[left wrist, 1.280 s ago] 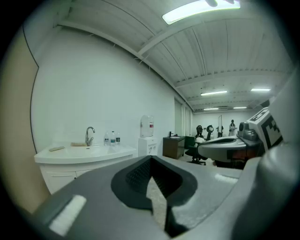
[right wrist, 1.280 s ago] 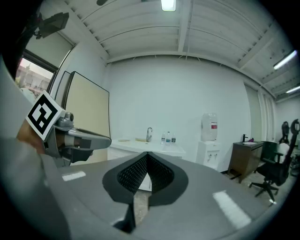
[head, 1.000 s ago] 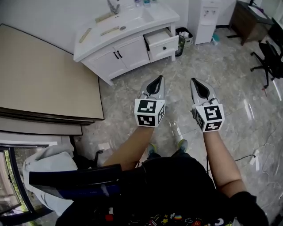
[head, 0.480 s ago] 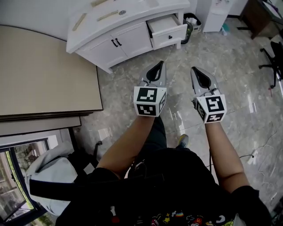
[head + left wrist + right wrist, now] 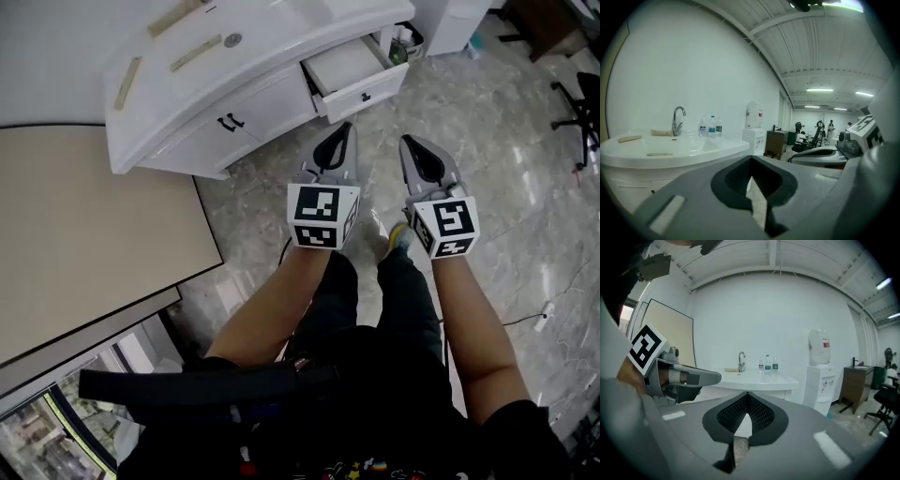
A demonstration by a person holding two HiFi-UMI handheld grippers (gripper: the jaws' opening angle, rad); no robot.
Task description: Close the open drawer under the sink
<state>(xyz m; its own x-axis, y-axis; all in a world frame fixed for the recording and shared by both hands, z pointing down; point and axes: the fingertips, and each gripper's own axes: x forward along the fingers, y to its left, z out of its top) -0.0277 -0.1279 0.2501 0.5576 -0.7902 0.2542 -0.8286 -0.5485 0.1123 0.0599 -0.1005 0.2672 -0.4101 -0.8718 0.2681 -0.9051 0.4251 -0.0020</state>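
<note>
The white sink cabinet [image 5: 202,70] stands ahead at the top of the head view. Its right-hand drawer [image 5: 349,67] is pulled out, with a small black knob on its white front [image 5: 367,95]. My left gripper [image 5: 343,129] is shut and empty, its tip just short of the drawer front. My right gripper [image 5: 409,142] is beside it, also shut and empty, a little to the right of the drawer. The two gripper views show the sink top [image 5: 670,147] [image 5: 757,378] with its tap, but the drawer is hidden behind the jaws.
A large beige board [image 5: 84,244] lies at the left, close to the cabinet. A bin [image 5: 405,39] stands right of the drawer, with a water dispenser [image 5: 820,376] beyond it. Water bottles [image 5: 710,126] stand on the sink top. An office chair [image 5: 586,108] is at the far right.
The person has stepped towards the cabinet, so the open drawer is now much nearer both gripper tips. Both grippers stay shut and side by side.
</note>
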